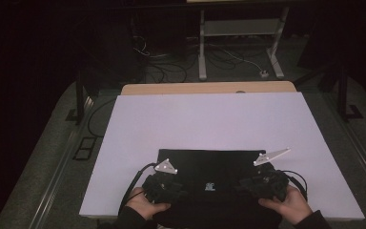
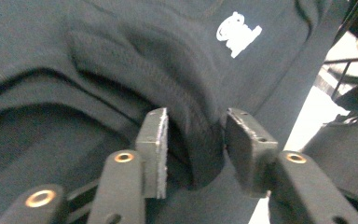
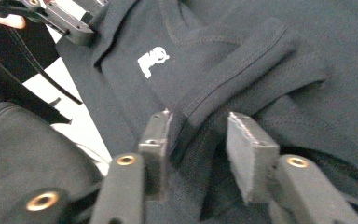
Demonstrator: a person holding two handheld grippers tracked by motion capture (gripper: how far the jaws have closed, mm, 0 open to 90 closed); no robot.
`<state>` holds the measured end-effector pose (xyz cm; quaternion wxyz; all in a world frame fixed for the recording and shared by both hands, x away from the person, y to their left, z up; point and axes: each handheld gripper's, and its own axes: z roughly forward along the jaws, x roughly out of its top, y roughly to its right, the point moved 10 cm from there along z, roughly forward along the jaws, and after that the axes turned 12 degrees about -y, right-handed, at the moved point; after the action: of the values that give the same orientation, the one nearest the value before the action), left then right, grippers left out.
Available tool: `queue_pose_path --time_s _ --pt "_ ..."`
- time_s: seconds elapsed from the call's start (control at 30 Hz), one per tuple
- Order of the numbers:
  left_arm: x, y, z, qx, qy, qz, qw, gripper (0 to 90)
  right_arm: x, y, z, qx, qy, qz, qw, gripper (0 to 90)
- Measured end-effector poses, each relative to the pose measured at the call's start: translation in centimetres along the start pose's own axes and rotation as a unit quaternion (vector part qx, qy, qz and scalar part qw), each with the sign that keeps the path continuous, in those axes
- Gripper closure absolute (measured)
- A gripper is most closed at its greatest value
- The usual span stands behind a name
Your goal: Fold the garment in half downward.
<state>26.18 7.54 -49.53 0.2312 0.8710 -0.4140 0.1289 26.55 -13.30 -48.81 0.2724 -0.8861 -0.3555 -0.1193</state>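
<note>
Plainly found the jaws of the left gripper (image 2: 196, 128) standing apart, with a soft ridge of the black shirt (image 2: 121, 60) rising between the pads and a gap on one side, so not pinched. Found the same at the right gripper (image 3: 198, 128): jaws apart, a stitched hem fold lying between them, brushing one pad and clear of the other. Judged neither grip to be holding cloth.

Farther out, saw the small white logo (image 2: 237, 33) lying ahead of both pairs of jaws, toward the middle of the garment, beside the neckline in the right gripper view. Saw the shirt spread as a dark rectangle on the near part of the white table (image 1: 209, 119), its long axis running left to right, with its near edge reaching the person's side. Placed the left hand (image 1: 145, 205) at the shirt's near left corner and the right hand (image 1: 290, 202) at its near right corner, each equally close to its own end. Reckoned any coming pull or fold to turn on that: cloth directly ahead of both jaws, one gripper per end of the long axis.
</note>
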Motion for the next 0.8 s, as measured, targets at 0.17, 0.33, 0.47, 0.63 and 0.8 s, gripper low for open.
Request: queue_pose_path --time_s 0.17,0.33,0.47,0.63,0.8 --pt "0.0 0.1 -0.2 -0.021 0.004 0.001 0.9998 42.8 0.0 -0.2 -0.2 -0.007 0.006 -0.009 0.9999 43.5" --pt "0.2 0.4 -0.6 -0.034 0.014 0.019 0.9992 34.1 -0.1 -0.2 -0.1 -0.013 -0.001 -0.008 0.9999 33.8" --pt "0.4 0.7 -0.8 -0.034 0.018 0.032 0.9988 23.4 0.0 -0.2 -0.2 -0.020 -0.002 -0.009 0.9998 22.8" --pt "0.6 0.6 -0.9 -0.035 0.018 0.032 0.9987 9.0 0.2 -0.3 -0.7 -0.030 0.001 -0.011 0.9995 13.0" --pt "0.8 0.5 -1.0 -0.038 0.010 0.043 0.9983 0.0 0.7 -0.4 -1.2 -0.036 0.007 -0.015 0.9992 0.0"
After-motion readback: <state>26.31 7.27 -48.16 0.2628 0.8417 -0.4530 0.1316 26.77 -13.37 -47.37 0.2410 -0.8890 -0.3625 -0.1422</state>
